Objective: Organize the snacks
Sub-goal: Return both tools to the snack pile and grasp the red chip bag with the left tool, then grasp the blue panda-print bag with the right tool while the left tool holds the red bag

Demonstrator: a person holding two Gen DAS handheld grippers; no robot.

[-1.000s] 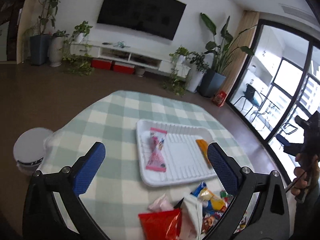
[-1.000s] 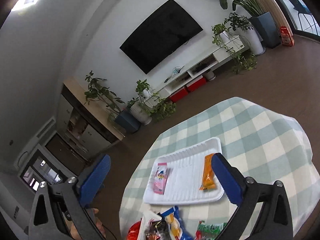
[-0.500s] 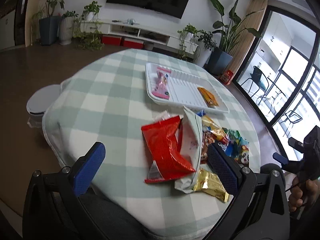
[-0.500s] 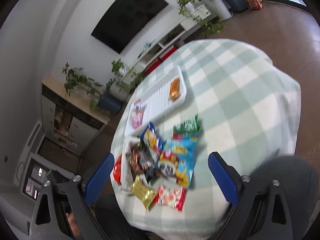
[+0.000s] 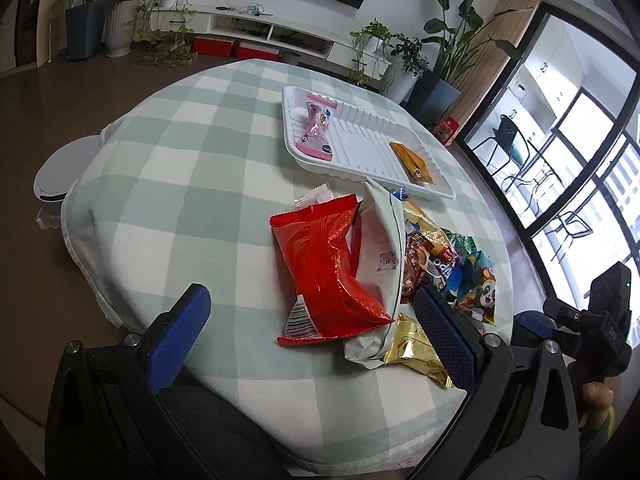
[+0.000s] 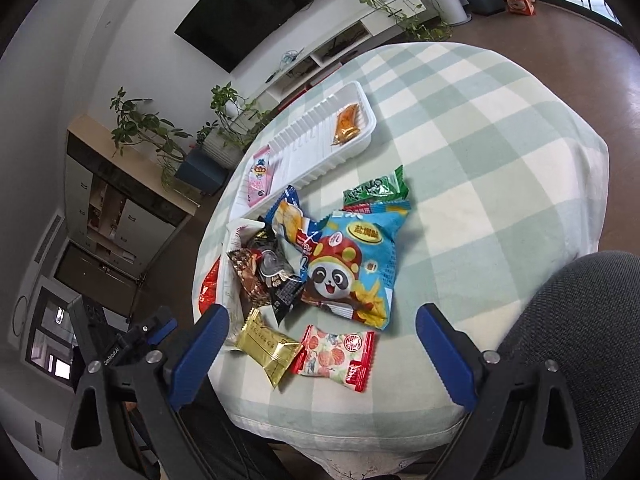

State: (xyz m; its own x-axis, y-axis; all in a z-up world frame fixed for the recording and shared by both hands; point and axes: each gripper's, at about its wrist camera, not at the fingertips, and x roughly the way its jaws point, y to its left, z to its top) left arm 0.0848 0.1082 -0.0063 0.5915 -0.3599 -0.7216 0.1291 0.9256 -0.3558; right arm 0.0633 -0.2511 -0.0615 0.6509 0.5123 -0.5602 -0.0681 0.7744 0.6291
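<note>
Snack pile (image 6: 320,272) near white tray (image 6: 316,148) (grippers apart, empty).

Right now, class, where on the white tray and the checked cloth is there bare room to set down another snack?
The white tray is bare along its ribbed middle, between the pink packet at one end and the orange packet at the other. The checked cloth lies bare left of the red bag. It is crowded at the snack pile on the near edge.
</note>
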